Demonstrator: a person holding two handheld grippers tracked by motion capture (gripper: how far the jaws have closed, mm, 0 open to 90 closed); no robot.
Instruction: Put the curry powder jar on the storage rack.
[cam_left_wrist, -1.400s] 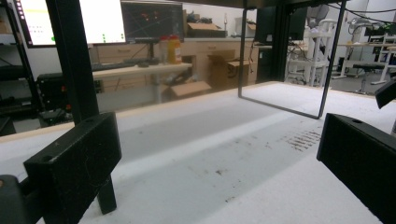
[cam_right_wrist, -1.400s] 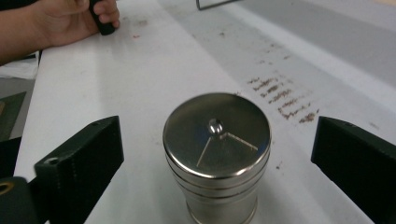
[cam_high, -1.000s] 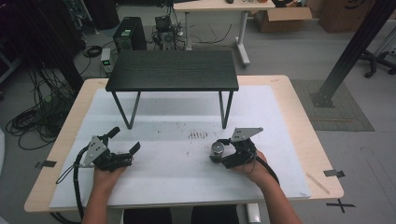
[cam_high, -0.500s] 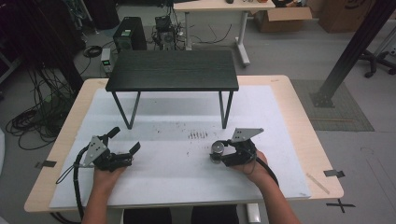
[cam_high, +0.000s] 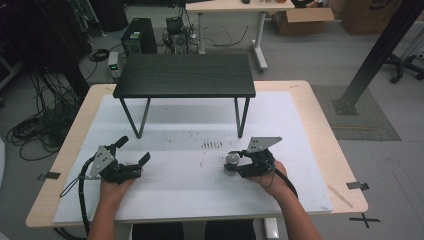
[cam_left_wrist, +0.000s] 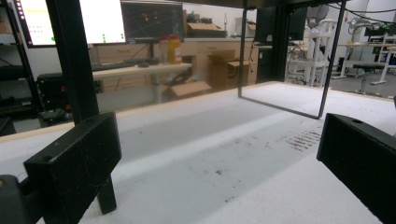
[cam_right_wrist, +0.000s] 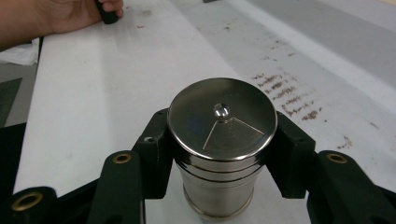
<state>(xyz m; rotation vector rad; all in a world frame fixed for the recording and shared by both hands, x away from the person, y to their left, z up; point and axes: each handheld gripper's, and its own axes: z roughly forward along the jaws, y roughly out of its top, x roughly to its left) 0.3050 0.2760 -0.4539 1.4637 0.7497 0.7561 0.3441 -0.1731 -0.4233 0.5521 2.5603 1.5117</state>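
table (cam_high: 310, 115): light wood top, white mat (cam_high: 190, 175) over most of it, brown scuff marks (cam_high: 212, 145) near the mat's middle
stand (cam_high: 185, 75): small black bench on thin legs, at the far half of the mat, nothing on top
left gripper (cam_high: 134, 151): on the near-left of the mat, held in the person's left hand (cam_high: 114, 187); jaws spread wide, nothing between them; in the left gripper view they frame bare mat with a stand leg (cam_left_wrist: 70, 56) close ahead
right gripper (cam_high: 235, 165): near-right of the mat, held in the right hand (cam_high: 272, 175); jaws have just been closing and now clamp the can from both sides
can (cam_right_wrist: 222, 140): small steel cylinder with a flat lid, upright on the mat, just near of the scuff marks, pads (cam_right_wrist: 156, 154) pressed on its upper wall
lid knob (cam_right_wrist: 221, 110): tiny stud at the lid's centre
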